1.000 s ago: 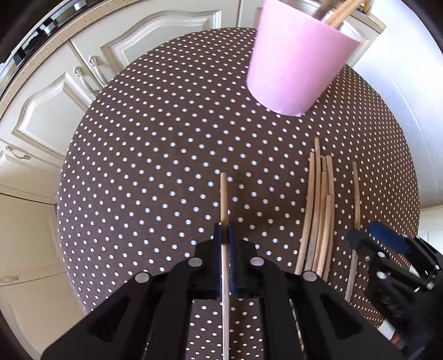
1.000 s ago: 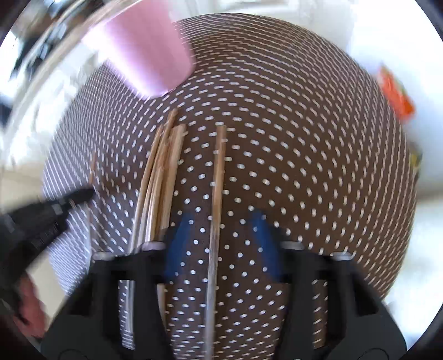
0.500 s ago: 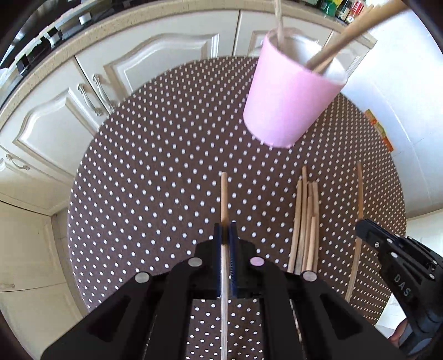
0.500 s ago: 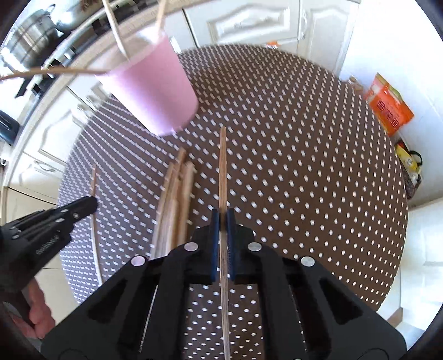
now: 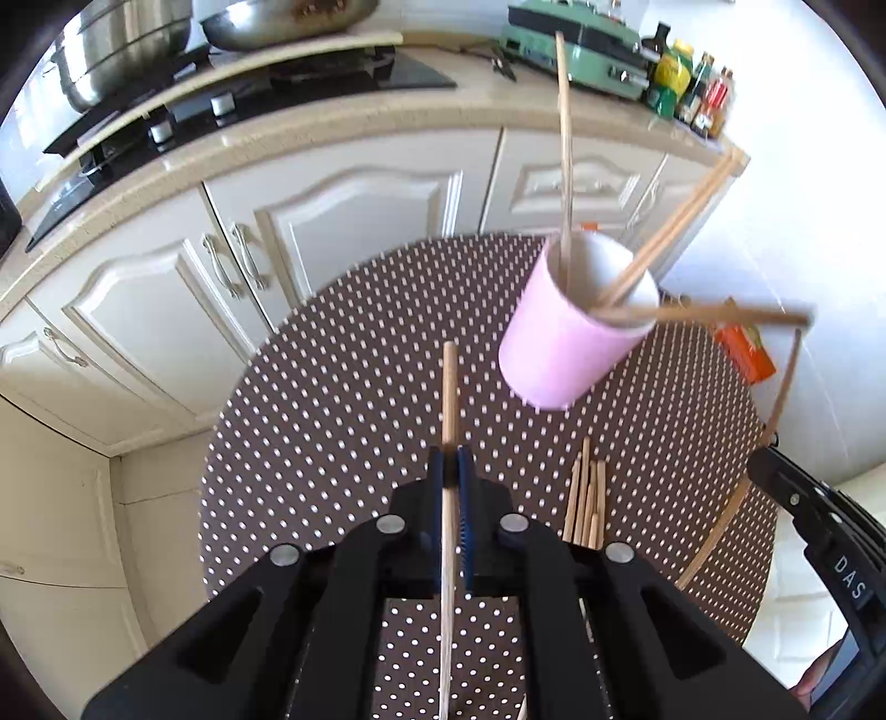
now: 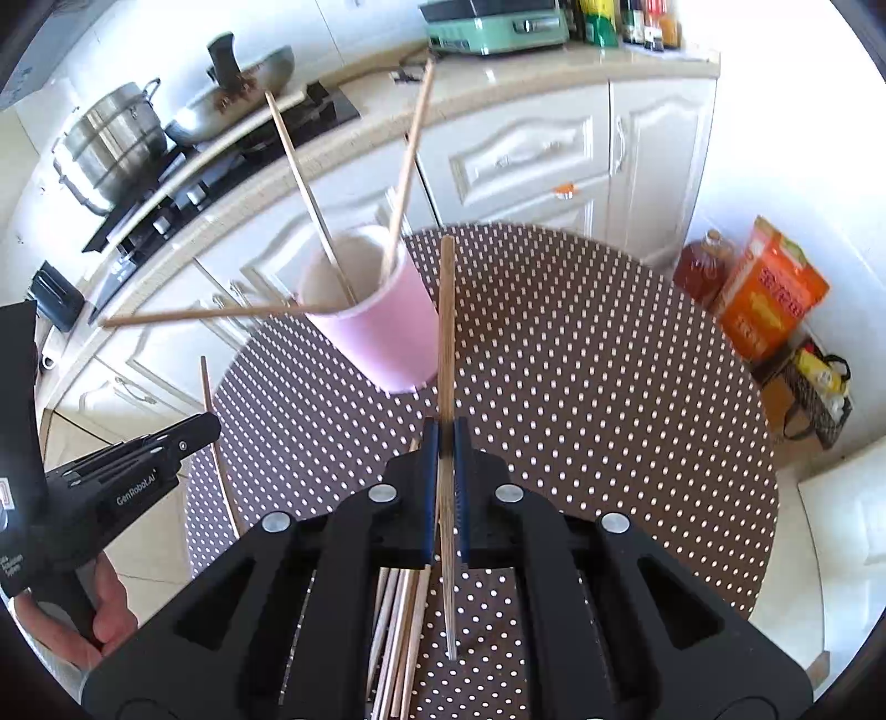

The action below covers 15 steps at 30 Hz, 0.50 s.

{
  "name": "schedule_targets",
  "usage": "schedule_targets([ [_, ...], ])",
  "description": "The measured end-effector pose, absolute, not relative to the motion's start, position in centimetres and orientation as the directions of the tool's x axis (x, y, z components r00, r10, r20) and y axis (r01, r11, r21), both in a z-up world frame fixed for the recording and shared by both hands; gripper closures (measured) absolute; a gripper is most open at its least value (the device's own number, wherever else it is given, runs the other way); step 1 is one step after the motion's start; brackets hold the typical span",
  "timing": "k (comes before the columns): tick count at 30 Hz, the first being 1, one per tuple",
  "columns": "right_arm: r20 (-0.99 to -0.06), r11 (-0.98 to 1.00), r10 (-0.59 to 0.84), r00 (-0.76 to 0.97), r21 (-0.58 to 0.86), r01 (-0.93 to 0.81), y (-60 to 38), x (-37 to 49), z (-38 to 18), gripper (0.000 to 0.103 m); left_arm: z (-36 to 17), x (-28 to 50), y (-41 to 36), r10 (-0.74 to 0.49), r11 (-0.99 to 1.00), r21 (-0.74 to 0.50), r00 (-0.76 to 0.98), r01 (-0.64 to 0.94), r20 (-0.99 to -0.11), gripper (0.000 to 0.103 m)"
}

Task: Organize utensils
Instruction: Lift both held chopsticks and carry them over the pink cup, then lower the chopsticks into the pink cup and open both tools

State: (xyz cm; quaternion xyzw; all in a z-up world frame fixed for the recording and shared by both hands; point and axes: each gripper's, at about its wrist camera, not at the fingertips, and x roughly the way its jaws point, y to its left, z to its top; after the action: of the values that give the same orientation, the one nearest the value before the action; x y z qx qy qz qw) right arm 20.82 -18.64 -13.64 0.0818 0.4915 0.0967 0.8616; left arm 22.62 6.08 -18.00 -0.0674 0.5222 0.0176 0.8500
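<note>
A pink cup (image 5: 570,338) stands on the round dotted table (image 5: 343,410) with several wooden chopsticks leaning out of it; it also shows in the right wrist view (image 6: 382,332). My left gripper (image 5: 451,471) is shut on a chopstick (image 5: 448,399), held well above the table, left of the cup. My right gripper (image 6: 443,437) is shut on another chopstick (image 6: 446,321), raised just right of the cup. A bundle of loose chopsticks (image 5: 587,498) lies on the table below; it also shows in the right wrist view (image 6: 401,620).
White kitchen cabinets (image 5: 332,221) and a counter with a stove and pots (image 5: 111,55) stand behind the table. An orange box (image 6: 769,299) and a bottle (image 6: 700,266) sit on the floor at the right. A green appliance (image 6: 493,25) is on the counter.
Both grippers have risen from the table, each carrying a chopstick. The right gripper closed on its chopstick during the last second. The cup now appears lower and farther.
</note>
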Motion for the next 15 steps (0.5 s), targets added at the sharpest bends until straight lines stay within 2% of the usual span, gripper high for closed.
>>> schedule_targets([
  [15, -0.746, 0.962, 0.254, 0.616, 0.262, -0.08, -19.4, 20.6, -8.6, 0.097, -11.4, 22.2, 7.3, -0.019, 0.987, -0.113, 0.602, -0.117, -0.798, 0.097],
])
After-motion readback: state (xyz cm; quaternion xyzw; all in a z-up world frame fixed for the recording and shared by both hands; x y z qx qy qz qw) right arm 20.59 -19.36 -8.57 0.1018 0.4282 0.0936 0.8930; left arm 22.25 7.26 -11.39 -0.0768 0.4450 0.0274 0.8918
